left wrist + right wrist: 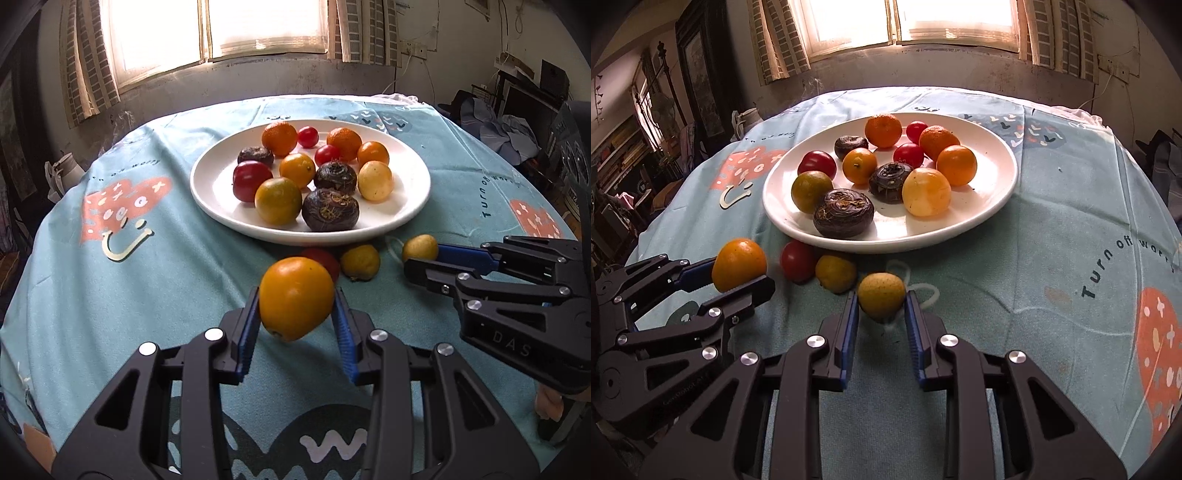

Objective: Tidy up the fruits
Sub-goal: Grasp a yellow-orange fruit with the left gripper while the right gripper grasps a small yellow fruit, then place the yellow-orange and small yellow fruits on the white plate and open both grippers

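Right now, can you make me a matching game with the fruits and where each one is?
Things:
1. big round orange fruit
2. small speckled yellow-brown fruit
3. wrinkly dark purple-brown fruit
4. shiny red tomato nearest the tongs

Places:
A. lying on the blue tablecloth, beside the plate
B. between the left tongs
C. on the round white plate
D. between the right tongs

Pairs: 1-B, 2-D, 3-C, 4-A

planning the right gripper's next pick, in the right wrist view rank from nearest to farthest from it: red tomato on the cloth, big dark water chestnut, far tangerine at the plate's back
1. Red tomato on the cloth, just left ahead of the right gripper, before the plate.
2. Big dark water chestnut, at the plate's near edge.
3. Far tangerine, at the plate's back, toward the window.
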The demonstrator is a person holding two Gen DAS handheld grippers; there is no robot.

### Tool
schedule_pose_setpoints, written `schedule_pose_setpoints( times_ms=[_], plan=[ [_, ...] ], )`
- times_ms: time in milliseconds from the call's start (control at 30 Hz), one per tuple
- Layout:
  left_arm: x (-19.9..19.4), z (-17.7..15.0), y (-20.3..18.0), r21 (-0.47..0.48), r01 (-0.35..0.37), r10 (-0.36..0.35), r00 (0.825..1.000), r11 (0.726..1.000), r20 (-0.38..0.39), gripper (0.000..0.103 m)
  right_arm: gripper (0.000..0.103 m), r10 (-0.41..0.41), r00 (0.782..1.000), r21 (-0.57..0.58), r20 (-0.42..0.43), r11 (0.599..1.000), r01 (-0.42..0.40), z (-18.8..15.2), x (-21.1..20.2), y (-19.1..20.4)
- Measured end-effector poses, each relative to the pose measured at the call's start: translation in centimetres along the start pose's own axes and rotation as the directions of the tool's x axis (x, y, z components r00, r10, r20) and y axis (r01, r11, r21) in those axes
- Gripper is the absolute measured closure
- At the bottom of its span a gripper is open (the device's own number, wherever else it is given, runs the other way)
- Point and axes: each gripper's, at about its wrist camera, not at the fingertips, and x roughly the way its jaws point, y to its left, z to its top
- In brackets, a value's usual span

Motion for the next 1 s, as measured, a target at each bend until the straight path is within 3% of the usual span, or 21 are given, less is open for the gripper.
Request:
schedule_pose_setpoints(
  times_ms=[233, 733, 1000],
  plan=[
    [-1.9, 0.6, -0.1, 0.007, -0.055, 0.054, 0.994, 0.998, 0.090, 0.065, 0.078, 0.011, 0.996, 0.052, 0.087, 0.999, -0.015, -0.2, -3.4, -0.7],
    [-3.9, 2.3, -0.2, 0.004, -0.106, 0.104, 0.976, 0.994, 0.193, 0.065, 0.078, 0.030, 0.982, 0.112, 0.187, 0.992, -0.052, 0.6, -6.7, -1.6],
    [-0.9, 7.2, 0.3, -0.013, -0.128, 0.128, 0.971, 0.992, 0.200, 0.065, 0.078, 0.009, 0.980, 0.132, 0.197, 0.991, -0.036, 5.4, -5.5, -2.1]
  ],
)
